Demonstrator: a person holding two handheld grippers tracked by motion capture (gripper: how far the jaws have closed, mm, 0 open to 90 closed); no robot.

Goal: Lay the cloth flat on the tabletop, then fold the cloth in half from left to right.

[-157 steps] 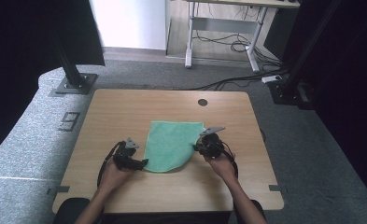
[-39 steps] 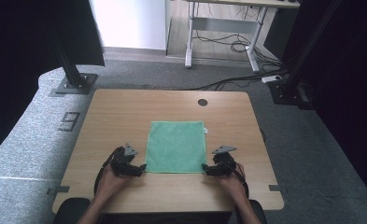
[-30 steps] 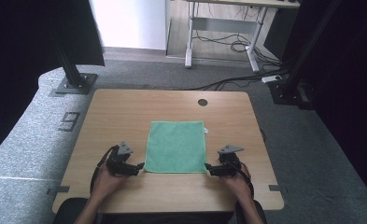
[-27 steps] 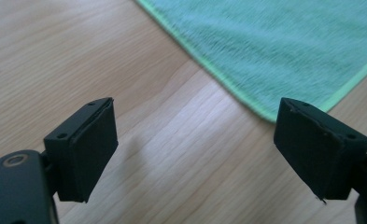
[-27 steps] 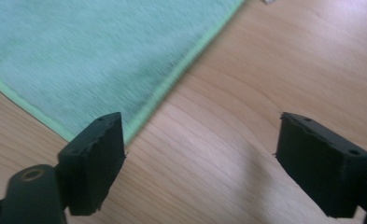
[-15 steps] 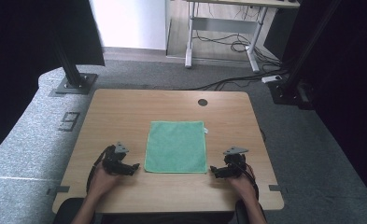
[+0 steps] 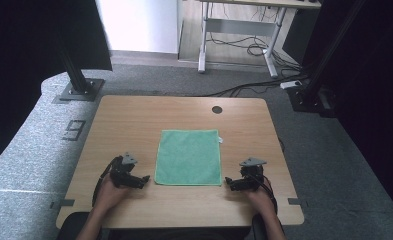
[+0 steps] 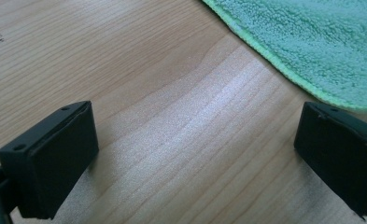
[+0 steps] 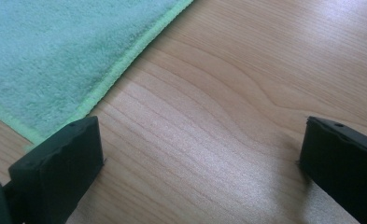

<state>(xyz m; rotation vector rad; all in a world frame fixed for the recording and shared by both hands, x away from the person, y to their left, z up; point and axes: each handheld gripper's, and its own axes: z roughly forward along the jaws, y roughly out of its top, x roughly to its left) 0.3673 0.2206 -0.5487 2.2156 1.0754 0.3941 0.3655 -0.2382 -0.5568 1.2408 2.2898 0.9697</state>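
A green cloth [image 7: 189, 157] lies spread flat in the middle of the wooden table [image 7: 134, 120]. My left gripper [image 7: 144, 179] rests on the table just left of the cloth's near left corner. Its jaws have just been opening and now stand wide, with only bare wood between them [image 8: 195, 140]; the cloth's edge [image 8: 312, 42] lies beyond. My right gripper [image 7: 229, 182] sits just right of the near right corner. Its jaws have also just been opening and stand wide over bare wood [image 9: 202, 149], the cloth [image 9: 55, 51] lying off to their left.
A round cable hole [image 7: 217, 109] sits near the table's far edge. A small white tag [image 7: 220, 140] sticks out at the cloth's far right corner. Black posts on floor plates [image 7: 76, 90] stand beyond the table's far corners.
Five seconds ago both grippers held the rumpled cloth; now it lies flat. Over the last second both grippers have drawn outward from its near corners, and the jaws have let go.
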